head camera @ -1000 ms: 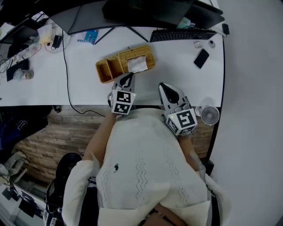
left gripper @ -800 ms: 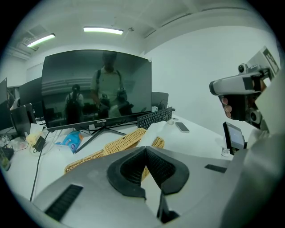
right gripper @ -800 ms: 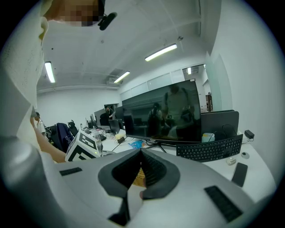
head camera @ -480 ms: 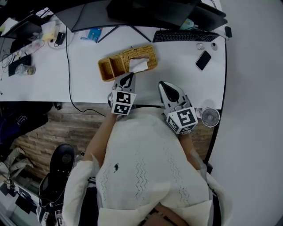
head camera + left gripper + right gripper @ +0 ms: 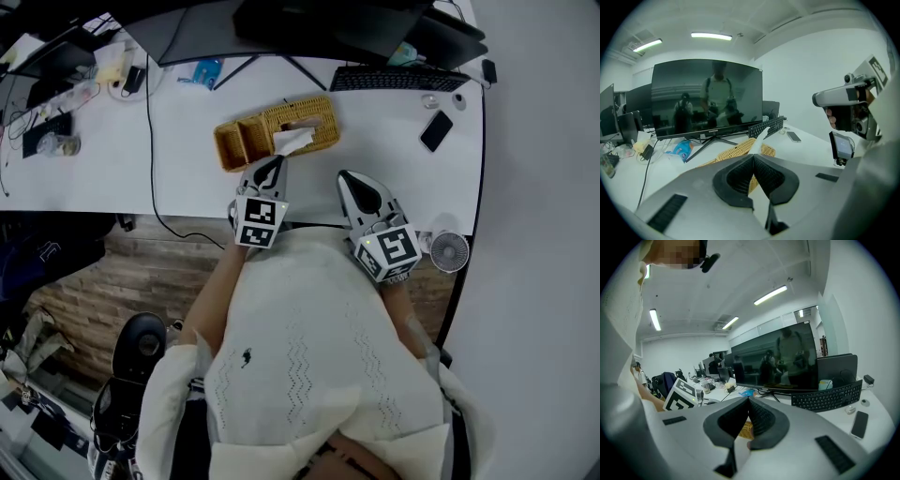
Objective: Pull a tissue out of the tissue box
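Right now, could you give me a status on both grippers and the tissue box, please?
Left gripper shut, empty, just short of the wicker tissue box. Right gripper shut, empty. Tissue sticking up, not gripped. Nothing in the way.

I see the box near the middle of the white tabletop, about midway between the near and far edges. It is a long, golden woven-wicker holder, lying flat and slanted to the near edge, with its right end closer to the far edge. Its left end is an open compartment. One white tissue stands up crumpled from the slot in the right part, leaning towards me. In my left gripper view the tissue rises to a point above the wicker box.
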The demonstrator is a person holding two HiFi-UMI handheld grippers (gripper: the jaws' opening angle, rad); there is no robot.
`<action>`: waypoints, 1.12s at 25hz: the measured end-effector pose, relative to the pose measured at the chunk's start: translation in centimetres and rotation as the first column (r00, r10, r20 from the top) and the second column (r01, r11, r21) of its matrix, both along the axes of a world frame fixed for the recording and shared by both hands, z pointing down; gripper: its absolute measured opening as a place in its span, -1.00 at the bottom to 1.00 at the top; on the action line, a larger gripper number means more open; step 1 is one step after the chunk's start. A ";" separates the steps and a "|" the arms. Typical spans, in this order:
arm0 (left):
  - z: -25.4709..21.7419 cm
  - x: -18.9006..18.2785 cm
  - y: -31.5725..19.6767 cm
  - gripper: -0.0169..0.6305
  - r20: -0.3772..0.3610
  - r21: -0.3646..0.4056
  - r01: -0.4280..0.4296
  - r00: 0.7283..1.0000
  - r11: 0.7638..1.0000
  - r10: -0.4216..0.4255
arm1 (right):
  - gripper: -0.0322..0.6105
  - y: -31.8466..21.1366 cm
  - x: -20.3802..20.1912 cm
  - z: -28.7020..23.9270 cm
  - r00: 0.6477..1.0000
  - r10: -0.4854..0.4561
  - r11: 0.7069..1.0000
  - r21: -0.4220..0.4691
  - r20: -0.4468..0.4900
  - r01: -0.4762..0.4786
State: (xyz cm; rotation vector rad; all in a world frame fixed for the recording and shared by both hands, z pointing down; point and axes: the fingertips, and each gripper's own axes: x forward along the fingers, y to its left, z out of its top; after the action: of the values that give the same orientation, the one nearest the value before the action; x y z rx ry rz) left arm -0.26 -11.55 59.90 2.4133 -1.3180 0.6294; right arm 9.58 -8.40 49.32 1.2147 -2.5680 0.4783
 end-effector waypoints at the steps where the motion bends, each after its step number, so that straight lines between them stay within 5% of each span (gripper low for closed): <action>1: -0.1 -0.1 0.0 -0.91 -0.002 0.002 0.002 1.000 1.000 -0.002 | -0.90 0.0 -0.1 0.0 1.000 -0.002 1.000 -0.001 0.002 0.002; 28: -6.4 -4.2 0.4 -0.91 -0.166 0.088 0.042 0.986 0.995 -0.027 | -0.90 -1.4 -3.8 -0.3 0.999 -0.041 0.999 0.026 -0.011 0.041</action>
State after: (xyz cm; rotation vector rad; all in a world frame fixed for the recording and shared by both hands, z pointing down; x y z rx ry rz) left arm -4.45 -11.15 53.54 2.4488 -1.3429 0.3590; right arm 5.75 -9.83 48.97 1.1675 -2.5930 0.4299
